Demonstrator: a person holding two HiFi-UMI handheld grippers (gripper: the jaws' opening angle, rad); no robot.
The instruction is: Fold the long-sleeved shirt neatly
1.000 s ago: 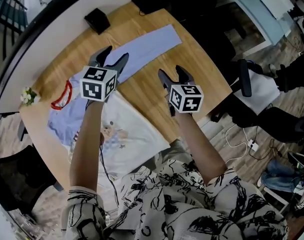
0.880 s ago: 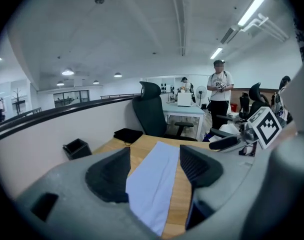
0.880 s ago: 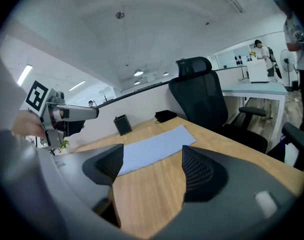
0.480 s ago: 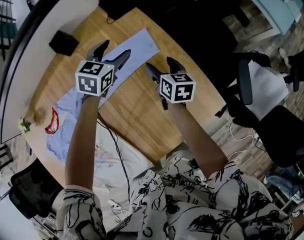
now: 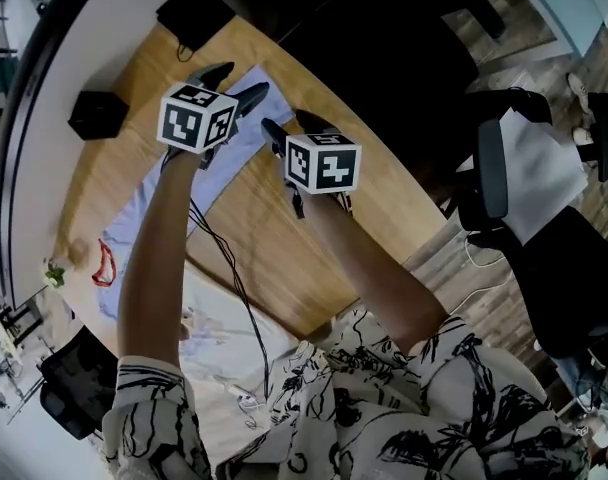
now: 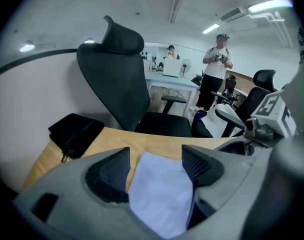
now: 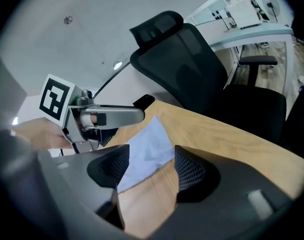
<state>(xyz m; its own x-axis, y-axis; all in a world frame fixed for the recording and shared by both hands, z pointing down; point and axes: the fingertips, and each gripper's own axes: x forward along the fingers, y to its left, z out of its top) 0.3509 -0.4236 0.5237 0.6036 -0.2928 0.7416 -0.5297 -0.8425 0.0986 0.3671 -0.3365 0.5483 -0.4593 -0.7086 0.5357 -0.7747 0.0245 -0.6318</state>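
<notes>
while the grey left gripper point(image 5: 242, 80) and grey right gripper point(image 5: 292, 123), jaws just narrowing yet unclenched, straddle the outstretched sleeve point(image 6: 159, 194) of the pale blue long-sleeved shirt point(image 5: 122, 228) on the light wooden table point(image 5: 274, 258), a shallow bite may catch only the cuff edge, which would slip free.

Bare table point(image 5: 389, 198) right of centre in head view is open; black pouch point(image 5: 194, 13) at top, black box point(image 5: 96, 115) upper left and chair point(image 6: 117, 74) behind the far edge block the way there.
</notes>
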